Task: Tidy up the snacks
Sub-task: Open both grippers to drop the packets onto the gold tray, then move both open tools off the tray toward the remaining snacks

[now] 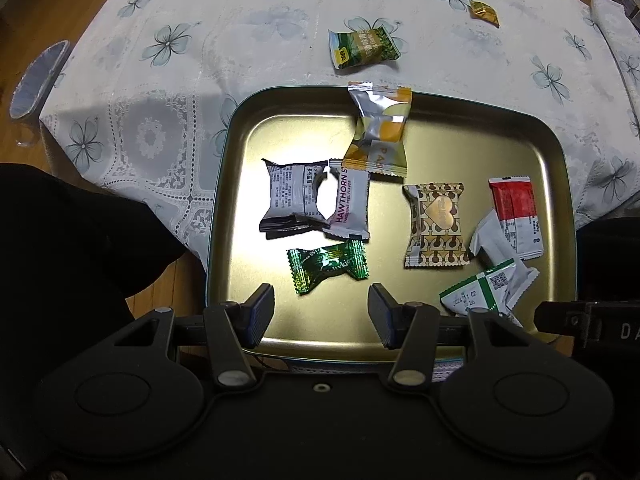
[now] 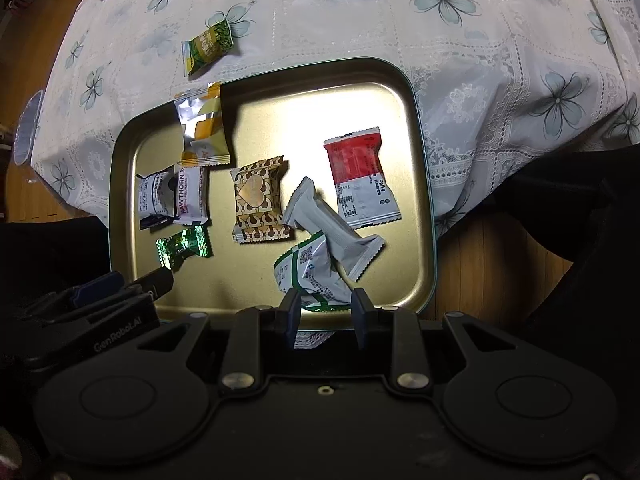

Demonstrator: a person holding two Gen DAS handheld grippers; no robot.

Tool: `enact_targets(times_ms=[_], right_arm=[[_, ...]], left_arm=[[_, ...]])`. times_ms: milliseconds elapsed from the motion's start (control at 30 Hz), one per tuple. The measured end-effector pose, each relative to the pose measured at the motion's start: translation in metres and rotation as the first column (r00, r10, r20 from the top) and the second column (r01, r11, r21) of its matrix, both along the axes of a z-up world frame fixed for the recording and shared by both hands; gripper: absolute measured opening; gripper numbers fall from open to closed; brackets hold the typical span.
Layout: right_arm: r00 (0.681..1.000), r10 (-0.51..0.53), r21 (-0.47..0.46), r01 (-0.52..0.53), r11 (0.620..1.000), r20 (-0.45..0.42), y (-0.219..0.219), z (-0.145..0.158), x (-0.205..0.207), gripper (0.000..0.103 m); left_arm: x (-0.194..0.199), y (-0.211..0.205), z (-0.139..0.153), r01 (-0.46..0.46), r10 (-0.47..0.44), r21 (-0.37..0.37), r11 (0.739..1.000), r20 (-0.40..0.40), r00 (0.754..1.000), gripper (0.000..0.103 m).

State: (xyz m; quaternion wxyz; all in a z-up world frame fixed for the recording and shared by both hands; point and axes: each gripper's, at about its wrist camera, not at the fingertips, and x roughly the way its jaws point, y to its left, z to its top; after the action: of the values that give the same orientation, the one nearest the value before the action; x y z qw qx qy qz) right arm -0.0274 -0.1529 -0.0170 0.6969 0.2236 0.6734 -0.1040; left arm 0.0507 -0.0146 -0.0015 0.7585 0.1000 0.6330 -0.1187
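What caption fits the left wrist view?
Open left gripper above gold metal tray of wrapped snacks; green packet and gold candy outside on tablecloth.

Snacks gathered in our tray (image 1: 558,168)

Our left tool (image 1: 321,312) hovers open over the green candy (image 1: 326,264); two wrapped snacks (image 1: 362,48) lie on the desk (image 1: 248,40) beyond.

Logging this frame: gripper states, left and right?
Left gripper: open, holding nothing.
Right gripper: open around the green-and-white packet, not shut on it.

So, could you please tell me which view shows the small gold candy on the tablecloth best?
The left wrist view: the gold candy lies unobstructed on the tablecloth beyond the tray. The right wrist view does not show it.
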Motion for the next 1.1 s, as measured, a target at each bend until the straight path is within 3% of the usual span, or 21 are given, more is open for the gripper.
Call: enact_targets(times_ms=[667,1100], right_arm=[[0.999,0.03,0.017,-0.03,0.999,-0.028,0.004,-0.005,0.009,0.031],[0.999,0.022,-0.026,-0.021,0.999,0.035,-0.025,0.02,0.059,0.033]], left_arm=[[0.009,-0.006,0.002,0.039,-0.039,-0.008,0.999,-0.026,0.999,0.057],[0.082,-0.021,0.023,0.056,-0.058,0.024,0.998,0.079,0.995,0.058]])
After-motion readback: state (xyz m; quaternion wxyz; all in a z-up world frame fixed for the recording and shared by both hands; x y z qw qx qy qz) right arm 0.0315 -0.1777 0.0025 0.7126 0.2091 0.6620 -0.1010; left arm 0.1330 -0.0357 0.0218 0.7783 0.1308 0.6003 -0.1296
